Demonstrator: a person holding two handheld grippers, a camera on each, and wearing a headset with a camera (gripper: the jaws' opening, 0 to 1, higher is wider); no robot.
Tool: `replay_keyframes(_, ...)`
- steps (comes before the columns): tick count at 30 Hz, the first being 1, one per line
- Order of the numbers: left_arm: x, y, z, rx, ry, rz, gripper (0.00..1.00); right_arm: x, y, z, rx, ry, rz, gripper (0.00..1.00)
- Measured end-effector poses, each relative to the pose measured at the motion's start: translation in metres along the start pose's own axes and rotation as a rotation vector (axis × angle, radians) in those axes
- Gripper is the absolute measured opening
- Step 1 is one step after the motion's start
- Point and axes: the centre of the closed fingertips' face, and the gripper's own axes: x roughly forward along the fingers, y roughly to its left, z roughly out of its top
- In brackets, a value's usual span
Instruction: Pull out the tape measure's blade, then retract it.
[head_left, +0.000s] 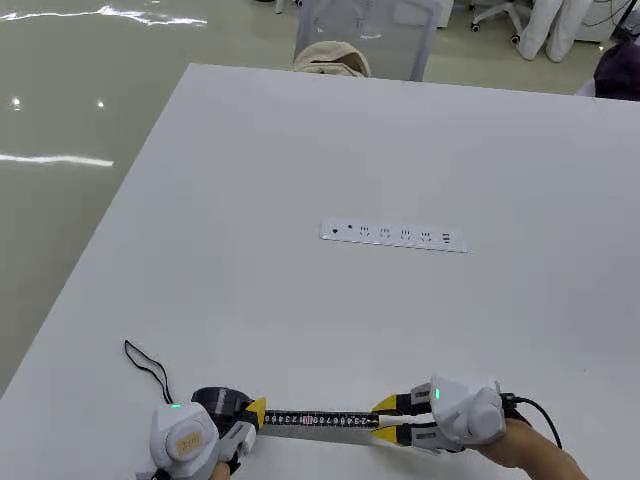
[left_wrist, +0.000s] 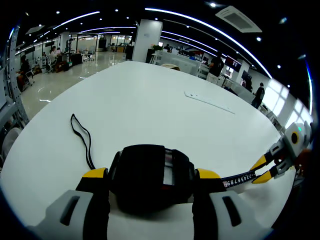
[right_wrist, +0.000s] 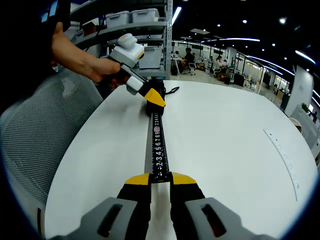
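Black tape measure case (left_wrist: 147, 167) sits clamped in my left gripper's (left_wrist: 151, 174) jaws, down on the white surface (head_left: 400, 150). My right gripper's (right_wrist: 160, 179) jaws pinch the blade (right_wrist: 157, 142) tip, blade stretched flat between us.

On the tape measure (left_wrist: 150, 175), the blade (right_wrist: 158, 145) carries black scale numerals. In the right gripper view the run 2, 3, 4, 5, 6, 7 is legible just ahead of the jaws. Markings on the power strip (head_left: 393, 236) are too small to read.
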Motion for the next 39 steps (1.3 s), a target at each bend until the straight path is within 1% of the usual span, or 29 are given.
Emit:
replay_keyframes(12,0.000,0.000,0.000,-0.003,0.000,-0.003,0.64,0.004,0.000,0.005,0.000,-0.007,0.002,0.12)
replay_keyframes(20,0.001,0.000,0.000,-0.007,0.002,-0.007,0.64,0.007,-0.002,0.006,-0.005,-0.010,0.006,0.12)
replay_keyframes(24,0.000,0.000,0.000,-0.008,0.002,-0.009,0.64,0.008,-0.002,0.009,-0.006,-0.015,0.008,0.12)
replay_keyframes(39,0.000,0.001,0.001,-0.020,0.004,-0.017,0.64,0.013,-0.002,0.014,-0.011,-0.022,0.015,0.12)
